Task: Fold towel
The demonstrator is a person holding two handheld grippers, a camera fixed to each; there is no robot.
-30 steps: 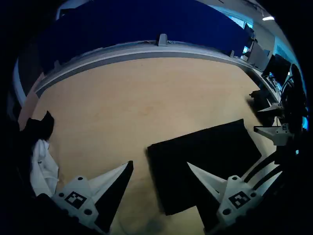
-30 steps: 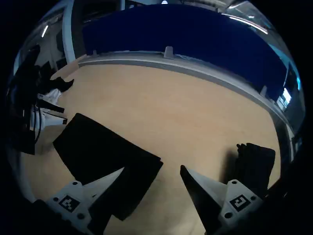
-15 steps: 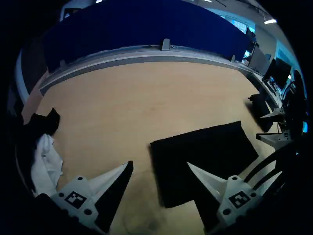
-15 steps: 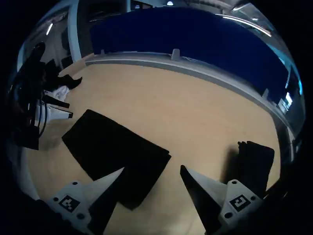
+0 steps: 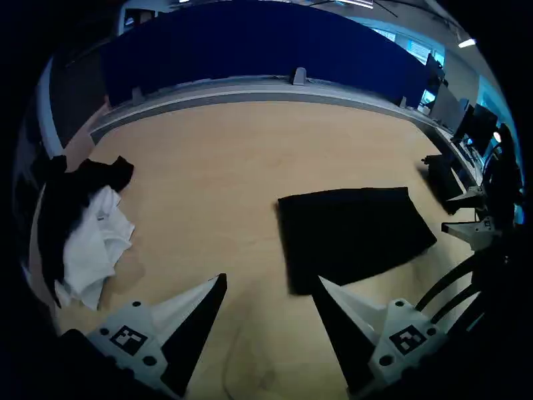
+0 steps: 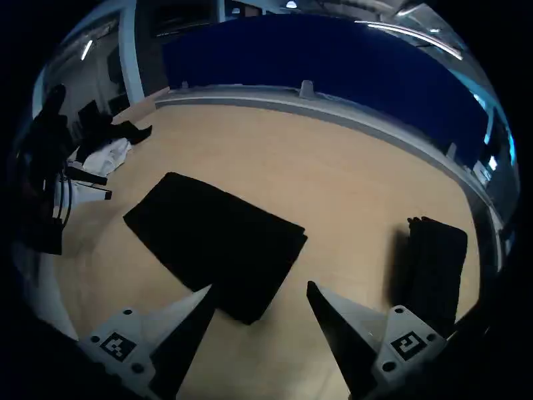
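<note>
Backing both tools away from the towel [image 5: 353, 233]. A second ago had its near end tucked under the fingers of the left gripper [image 5: 270, 279]; now leaves it lying almost wholly beyond the tips, flat on the counter [image 5: 220, 160] as a dark, tidy rectangle. Much the same from the right gripper [image 6: 260, 285]: had the cloth running beneath one finger, now finds only its near corner reaching in between the two. Holding nothing on either side, with the fingers spread wide and empty on both.

Reads as a fold just finished and let go, judging by the straight edges and compact shape. Could not say whether another fold is wanted.

Noting, off to the left in the left gripper view, a heap of white cloth [image 5: 93, 240] tangled with black cloth [image 5: 80, 187] near the counter's edge, well apart from the towel and probably waiting its turn. Spotting, to the right in the right gripper view, a stack of dark folded cloths [image 6: 436, 267], near the towel but not touching it. Beyond, a blue partition [image 5: 266, 40] along the far edge.

Finding only bare counter between towel and stack, so nothing to block a move across. Worth minding the black cables [image 5: 453, 287] looping beside the left gripper, likely to snag on a sweep.
</note>
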